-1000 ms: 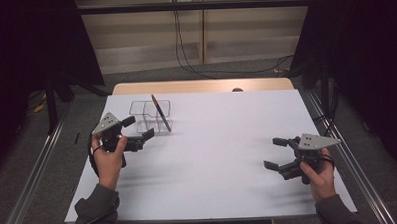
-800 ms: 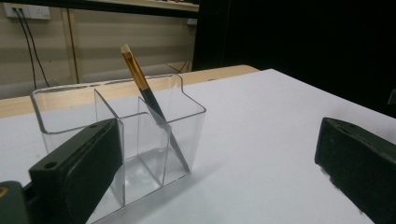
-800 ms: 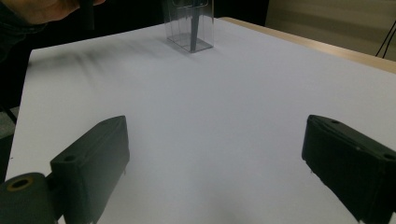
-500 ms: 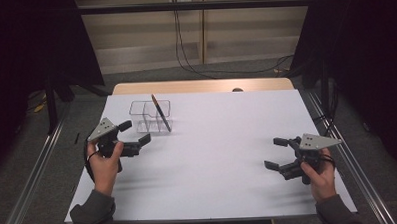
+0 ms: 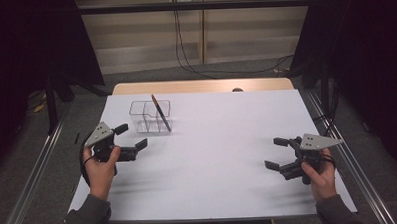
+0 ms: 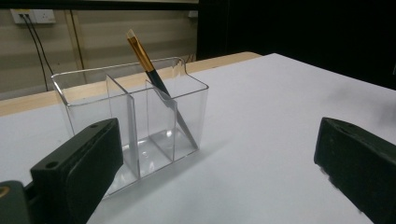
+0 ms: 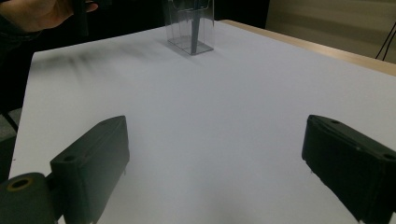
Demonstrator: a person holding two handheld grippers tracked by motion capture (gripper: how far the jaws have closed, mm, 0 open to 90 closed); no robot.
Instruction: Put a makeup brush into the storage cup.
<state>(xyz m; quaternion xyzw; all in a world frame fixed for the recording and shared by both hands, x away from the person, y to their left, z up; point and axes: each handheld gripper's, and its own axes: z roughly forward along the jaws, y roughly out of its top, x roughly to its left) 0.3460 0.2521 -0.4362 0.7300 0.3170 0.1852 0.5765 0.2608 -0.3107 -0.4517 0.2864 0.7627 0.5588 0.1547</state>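
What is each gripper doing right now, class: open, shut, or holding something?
Left gripper: open, holding nothing, near the clear holder with the brush in it.
Right gripper: open, holding nothing, over the bare table.

The organizer (image 6: 135, 126) is clear, glossy plastic with smooth walls that catch the light. The brush (image 6: 152, 74) standing in it has a shiny golden metal band and a dark glossy handle. The tabletop (image 5: 213, 156) is covered in a smooth, matt white sheet, with a pale wood edge at the far side. The left tongs (image 5: 131, 137) and right tongs (image 5: 277, 153) have matt black plastic jaws and grey matt plates.
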